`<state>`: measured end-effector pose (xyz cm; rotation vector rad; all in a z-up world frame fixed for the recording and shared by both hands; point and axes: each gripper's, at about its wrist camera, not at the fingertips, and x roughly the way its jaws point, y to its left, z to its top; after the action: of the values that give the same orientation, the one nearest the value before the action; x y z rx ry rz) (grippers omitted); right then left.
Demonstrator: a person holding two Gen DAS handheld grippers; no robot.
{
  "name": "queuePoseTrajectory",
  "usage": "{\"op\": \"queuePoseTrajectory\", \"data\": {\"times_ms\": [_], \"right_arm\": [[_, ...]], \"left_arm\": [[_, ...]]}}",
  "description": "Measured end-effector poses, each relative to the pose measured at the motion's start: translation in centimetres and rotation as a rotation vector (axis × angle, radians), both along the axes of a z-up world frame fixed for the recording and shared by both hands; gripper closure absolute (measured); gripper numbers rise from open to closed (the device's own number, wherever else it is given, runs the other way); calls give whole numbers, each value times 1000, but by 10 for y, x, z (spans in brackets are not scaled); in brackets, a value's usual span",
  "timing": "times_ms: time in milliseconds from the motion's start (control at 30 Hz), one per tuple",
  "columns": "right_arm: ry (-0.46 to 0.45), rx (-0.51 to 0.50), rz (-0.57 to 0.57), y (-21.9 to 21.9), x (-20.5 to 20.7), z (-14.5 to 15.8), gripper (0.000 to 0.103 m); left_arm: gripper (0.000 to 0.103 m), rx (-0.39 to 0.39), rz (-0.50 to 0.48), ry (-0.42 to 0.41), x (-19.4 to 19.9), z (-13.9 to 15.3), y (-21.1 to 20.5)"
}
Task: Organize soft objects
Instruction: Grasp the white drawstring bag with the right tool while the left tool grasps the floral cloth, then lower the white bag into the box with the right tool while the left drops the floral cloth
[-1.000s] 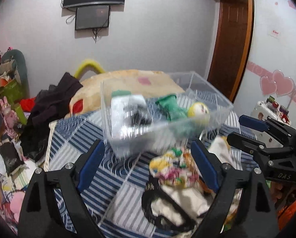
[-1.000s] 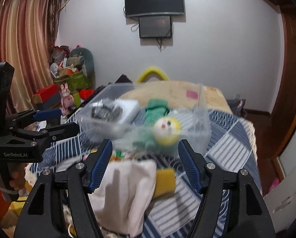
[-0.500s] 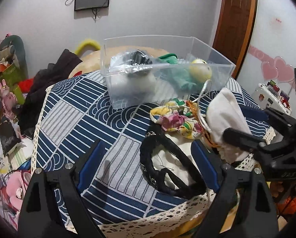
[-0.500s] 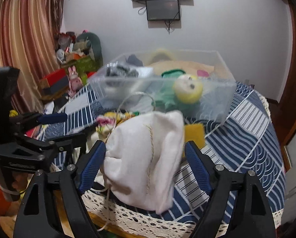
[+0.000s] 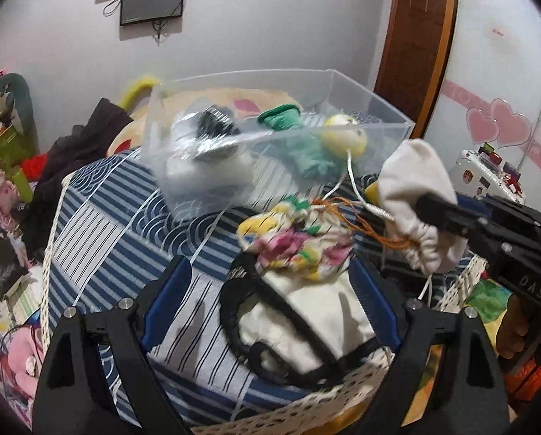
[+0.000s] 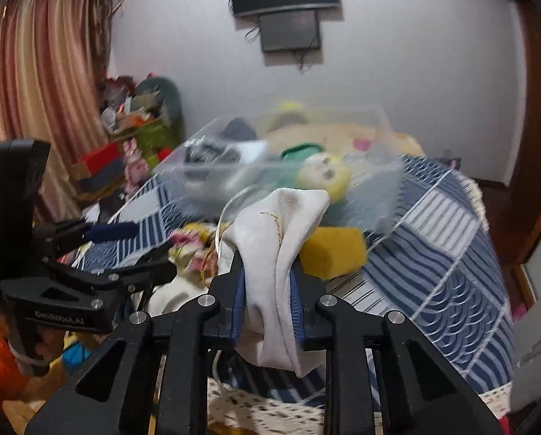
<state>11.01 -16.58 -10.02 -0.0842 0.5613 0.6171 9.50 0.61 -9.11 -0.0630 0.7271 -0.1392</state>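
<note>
My right gripper [image 6: 266,290] is shut on a white drawstring pouch [image 6: 281,239] and holds it above the table; it also shows in the left wrist view [image 5: 415,195]. My left gripper [image 5: 270,290] is open over a floral pouch [image 5: 299,250] and a white bag with black straps [image 5: 306,322]. A clear plastic bin [image 5: 270,134] behind them holds a green cloth [image 5: 281,117], a yellow plush ball [image 5: 342,137] and a wrapped black item [image 5: 212,130]. A yellow sponge [image 6: 332,250] lies beside the bin.
A round table with a blue striped cloth [image 5: 118,217] carries everything. Dark clothes [image 5: 74,145] and a cluttered heap lie to the left. A wooden door [image 5: 415,36] and a white board with pink hearts [image 5: 495,127] stand at the right.
My right gripper has closed on the white pouch and lifted it. My left gripper stays open and has shifted slightly over the floral pouch.
</note>
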Motion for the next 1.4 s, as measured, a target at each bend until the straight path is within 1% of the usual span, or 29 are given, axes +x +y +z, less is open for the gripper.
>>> {"op": "queuePoseTrajectory", "data": {"times_ms": [167, 333, 400, 467, 500, 533, 567, 600, 667, 767, 900, 1033, 1167, 1233, 1333, 1400], "right_arm": [[-49, 38, -65, -20, 3, 19, 84], [-53, 66, -117, -36, 11, 25, 84], [-46, 73, -124, -40, 13, 24, 84], [-47, 72, -130, -41, 13, 23, 84], [-45, 71, -130, -41, 15, 23, 84], [-43, 72, -128, -41, 16, 23, 84], [-41, 73, -127, -40, 17, 23, 84], [-40, 74, -125, -40, 16, 23, 84], [-39, 77, -119, -39, 15, 24, 84], [-42, 78, -110, -36, 14, 24, 84], [-56, 79, -98, -32, 13, 30, 84], [-83, 88, -96, -31, 14, 38, 84], [-115, 101, -95, -28, 18, 50, 84], [-138, 106, -97, -26, 21, 58, 84], [-165, 117, -94, -22, 26, 68, 84], [-177, 123, -94, -19, 31, 74, 84]], "left_arm": [[10, 1, -37, 3, 20, 2, -13], [10, 28, -50, 46, 46, -8, -26], [14, 34, -48, 61, 53, -12, -27], [34, 16, -49, 61, 56, -15, -25], [37, -3, -51, 69, 58, -17, -22], [42, -21, -56, 78, 59, -18, -20], [53, -34, -57, 84, 60, -19, -17], [58, -41, -52, 81, 59, -19, -15], [74, -49, -62, 71, 57, -18, -10], [81, -46, -73, 49, 52, -13, -8], [82, -28, -75, -4, 38, -1, -8], [82, -22, -83, -72, 18, 20, -10], [82, -31, -80, -135, 6, 43, -9], [82, -39, -72, -169, 7, 56, -8], [82, -51, -62, -196, 10, 69, -5], [82, -60, -57, -206, 19, 78, -1]]}}
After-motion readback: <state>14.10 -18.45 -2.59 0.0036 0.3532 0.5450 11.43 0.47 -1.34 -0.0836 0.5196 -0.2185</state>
